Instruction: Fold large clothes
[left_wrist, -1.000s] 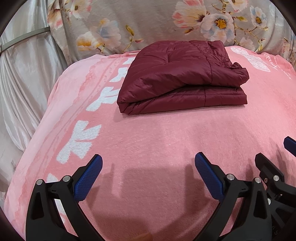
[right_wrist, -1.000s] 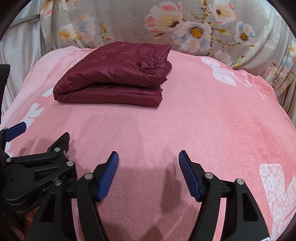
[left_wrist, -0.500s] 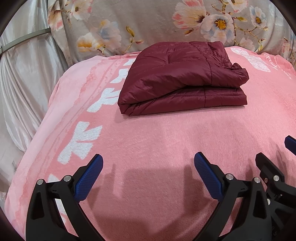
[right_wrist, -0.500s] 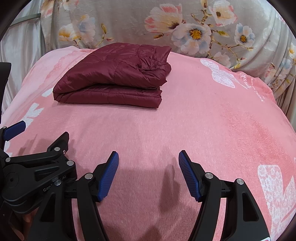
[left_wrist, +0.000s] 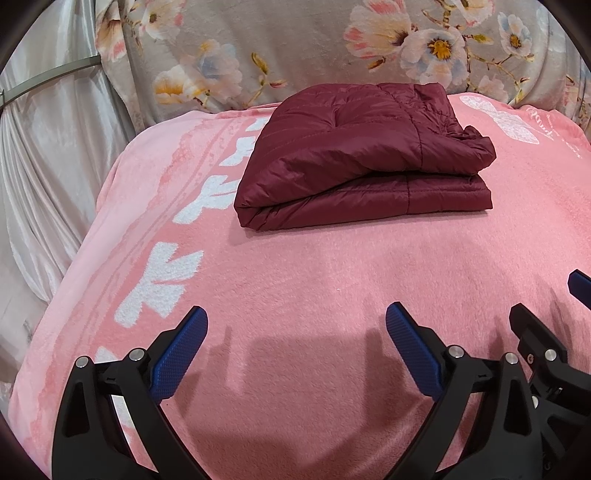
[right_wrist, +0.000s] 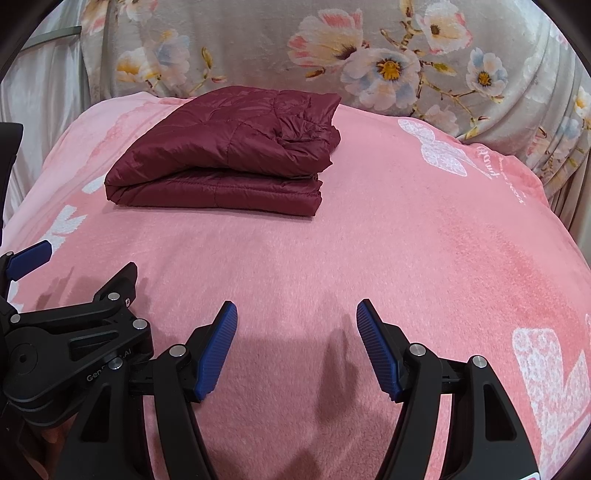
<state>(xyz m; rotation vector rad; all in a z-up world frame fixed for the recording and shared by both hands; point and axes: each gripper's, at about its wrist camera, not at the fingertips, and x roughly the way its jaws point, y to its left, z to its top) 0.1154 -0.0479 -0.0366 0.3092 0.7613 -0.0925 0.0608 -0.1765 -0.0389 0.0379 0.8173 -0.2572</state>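
Jacket (left_wrist: 364, 155) sits folded in a thick stack on the pink blanket (left_wrist: 332, 288), at 12 o'clock from both tools, well apart from them; top layer is puffy and bunched at its 3 o'clock corner, bottom layers look square; I read the fold as essentially done. Left gripper (left_wrist: 295, 343) is spread with nothing between the pads; right gripper (right_wrist: 295, 343) is likewise spread and empty, over bare blanket just beside the left one. Flowered cover (right_wrist: 369, 55) lies behind the stack at 12 o'clock. Risks as I judge them: slick padded shell may spring open at that bunched corner; going back to tidy it could drag the top layer off square; a low approach could snag the plush blanket and shift the stack.
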